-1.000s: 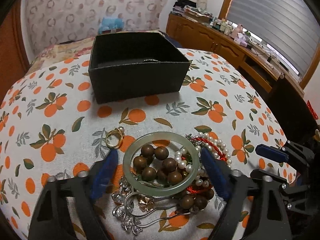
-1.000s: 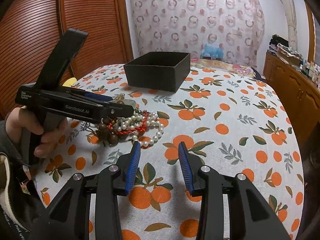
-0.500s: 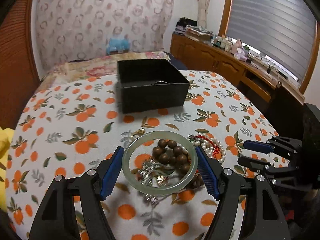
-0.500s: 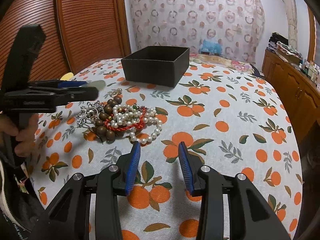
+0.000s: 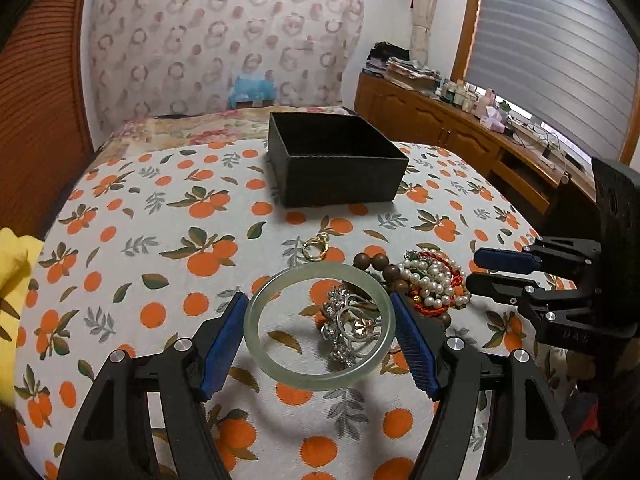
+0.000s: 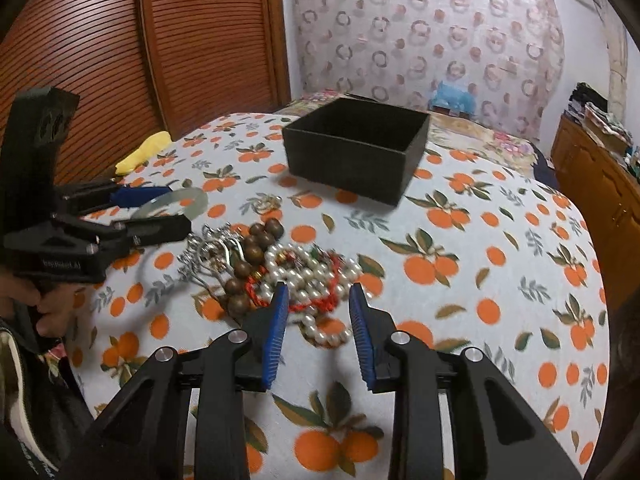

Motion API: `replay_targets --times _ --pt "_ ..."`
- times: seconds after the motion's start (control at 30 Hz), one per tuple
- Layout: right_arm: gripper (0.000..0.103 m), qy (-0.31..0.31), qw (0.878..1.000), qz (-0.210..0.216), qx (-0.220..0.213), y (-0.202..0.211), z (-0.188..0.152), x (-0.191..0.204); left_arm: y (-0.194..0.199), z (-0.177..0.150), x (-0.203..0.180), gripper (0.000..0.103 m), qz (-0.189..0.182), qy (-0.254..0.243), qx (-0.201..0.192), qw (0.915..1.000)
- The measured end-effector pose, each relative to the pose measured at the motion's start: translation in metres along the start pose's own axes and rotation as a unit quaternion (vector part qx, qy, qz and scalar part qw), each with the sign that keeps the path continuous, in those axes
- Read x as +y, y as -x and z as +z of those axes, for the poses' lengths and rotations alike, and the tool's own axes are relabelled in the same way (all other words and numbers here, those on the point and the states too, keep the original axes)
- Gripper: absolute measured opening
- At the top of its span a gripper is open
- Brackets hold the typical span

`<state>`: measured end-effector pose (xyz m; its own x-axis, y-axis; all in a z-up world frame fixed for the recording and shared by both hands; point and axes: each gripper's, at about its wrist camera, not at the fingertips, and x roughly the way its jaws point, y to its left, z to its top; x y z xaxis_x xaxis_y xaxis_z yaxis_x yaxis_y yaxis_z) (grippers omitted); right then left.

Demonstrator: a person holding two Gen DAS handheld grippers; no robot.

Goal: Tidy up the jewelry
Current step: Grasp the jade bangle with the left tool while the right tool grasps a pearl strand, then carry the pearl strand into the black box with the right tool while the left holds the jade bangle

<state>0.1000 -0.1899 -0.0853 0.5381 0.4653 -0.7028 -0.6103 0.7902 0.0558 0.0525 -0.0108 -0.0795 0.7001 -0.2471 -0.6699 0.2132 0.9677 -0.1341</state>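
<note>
Between the blue pads of the left gripper [image 5: 318, 336], left wrist view: pale green jade bangle [image 5: 318, 326], lying flat across the span, one pad touching each outer edge, clamped and lifted clear of the cloth. Straight ahead beyond the fingertips, well apart: open black box [image 5: 336, 170] on the orange-print tablecloth [image 5: 160, 240], the likely drop point, reached by carrying the bangle forward and slightly up. Under and just past the bangle, seen through its opening: silver brooch [image 5: 348, 330]. Ahead and a little right of the fingertips: gold ring [image 5: 315, 249], wooden bead bracelet [image 5: 384, 270], and a pearl strand tangled with red cord [image 5: 434, 282]. Far right of the fingers: right gripper [image 5: 486, 270], tips aimed at the pearl heap, nearer to it than the left.

Just beyond and between the pads of the right gripper [image 6: 318, 328], right wrist view: pearl strand [image 6: 316, 276] mixed with red cord, a loop of pearls lying in the gap between the fingers. Jaws closing, pads not yet pressing anything that can be made out; picture slightly blurred here. Left of the fingertips: wooden beads [image 6: 250, 252] and silver brooch [image 6: 208, 252]. Further left, raised above the cloth: left gripper [image 6: 172, 208] with the jade bangle [image 6: 188, 204] edge-on between its fingers. Ahead and slightly right, well apart: black box [image 6: 356, 160].
</note>
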Motion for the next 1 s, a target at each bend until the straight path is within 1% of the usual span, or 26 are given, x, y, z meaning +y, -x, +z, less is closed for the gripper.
replay_targets --times 0.13,0.33,0.47,0.63,0.73,0.77,0.8,1.0 --pt "0.034 0.003 1.0 0.011 0.007 -0.009 0.005 0.006 0.003 -0.002 0.002 0.069 0.0 0.003 -0.003 1.0" --pt "0.033 -0.017 0.999 0.018 0.024 -0.027 0.008 0.005 0.003 -0.002 0.002 0.069 0.0 0.003 -0.003 1.0" --pt "0.033 0.002 0.999 0.014 0.041 -0.037 0.011 0.011 0.004 -0.002 0.001 0.069 0.0 0.0 -0.003 1.0" --pt "0.032 0.01 0.999 0.013 0.046 -0.037 0.01 0.014 0.005 -0.001 0.001 0.069 0.0 0.001 -0.005 1.0" --pt "0.019 0.007 0.999 0.021 0.042 -0.034 0.01 0.014 0.006 0.0 0.002 0.069 0.0 0.001 -0.005 1.0" --pt "0.012 0.007 0.999 0.024 0.038 -0.031 0.01 0.014 0.006 0.0 0.002 0.069 0.0 0.001 -0.006 1.0" --pt "0.009 0.006 0.999 0.021 0.034 -0.028 0.012 0.013 0.005 0.0 0.001 0.069 0.0 0.001 -0.005 1.0" --pt "0.009 0.004 1.0 0.019 0.011 -0.012 0.021 0.007 0.009 0.002 0.002 0.069 0.0 -0.002 -0.01 0.9999"
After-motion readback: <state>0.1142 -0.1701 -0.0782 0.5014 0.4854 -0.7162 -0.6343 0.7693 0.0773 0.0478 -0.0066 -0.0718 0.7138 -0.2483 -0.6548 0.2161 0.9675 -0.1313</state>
